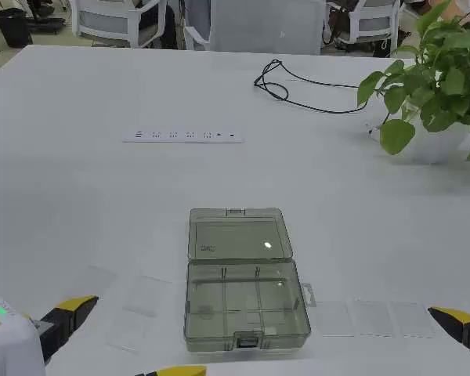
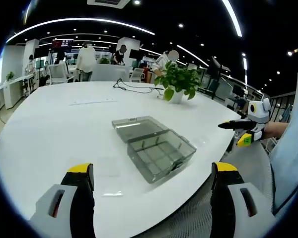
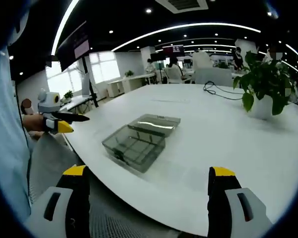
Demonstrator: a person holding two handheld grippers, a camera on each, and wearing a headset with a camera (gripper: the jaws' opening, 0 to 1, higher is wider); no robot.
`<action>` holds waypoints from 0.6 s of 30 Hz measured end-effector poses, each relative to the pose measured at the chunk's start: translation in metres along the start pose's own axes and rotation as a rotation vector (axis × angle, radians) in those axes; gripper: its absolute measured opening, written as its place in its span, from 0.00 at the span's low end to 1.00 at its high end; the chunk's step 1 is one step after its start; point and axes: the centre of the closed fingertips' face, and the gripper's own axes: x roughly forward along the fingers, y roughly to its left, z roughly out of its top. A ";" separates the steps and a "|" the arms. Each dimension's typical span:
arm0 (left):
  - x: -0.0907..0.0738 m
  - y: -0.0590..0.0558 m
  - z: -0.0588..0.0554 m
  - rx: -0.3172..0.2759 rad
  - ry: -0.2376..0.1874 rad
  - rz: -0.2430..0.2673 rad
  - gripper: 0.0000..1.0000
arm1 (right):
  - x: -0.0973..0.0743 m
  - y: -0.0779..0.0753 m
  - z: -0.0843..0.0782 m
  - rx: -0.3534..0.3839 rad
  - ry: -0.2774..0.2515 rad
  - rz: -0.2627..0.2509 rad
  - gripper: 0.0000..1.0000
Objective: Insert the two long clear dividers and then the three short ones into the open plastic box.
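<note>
The smoky clear plastic box [image 1: 247,307] lies open near the table's front edge, its lid [image 1: 239,235] folded flat behind it. Thin upright lines show inside the base. Faint clear dividers [image 1: 133,301] lie flat to its left, and a row of smaller clear dividers [image 1: 372,318] lies to its right. My left gripper [image 1: 129,337] hovers open at the bottom left, facing the box [image 2: 154,146] from off the table edge. My right gripper [image 1: 460,323] is at the bottom right corner, open in its own view [image 3: 148,172], with the box [image 3: 139,139] ahead. Neither holds anything.
A white power strip [image 1: 184,135] lies mid-table. A black cable [image 1: 298,92] loops at the back, beside a potted plant [image 1: 431,94] at the right. Chairs [image 1: 117,19] stand behind the far edge. Each gripper appears in the other's view: right gripper [image 2: 246,130], left gripper [image 3: 59,121].
</note>
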 end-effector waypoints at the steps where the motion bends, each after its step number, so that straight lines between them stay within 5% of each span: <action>1: 0.000 0.000 0.000 0.000 0.000 0.000 1.00 | 0.000 0.000 0.000 0.000 0.000 0.001 1.00; 18: 0.001 0.000 -0.002 0.002 0.011 0.005 1.00 | 0.001 -0.003 -0.003 0.010 -0.002 -0.007 1.00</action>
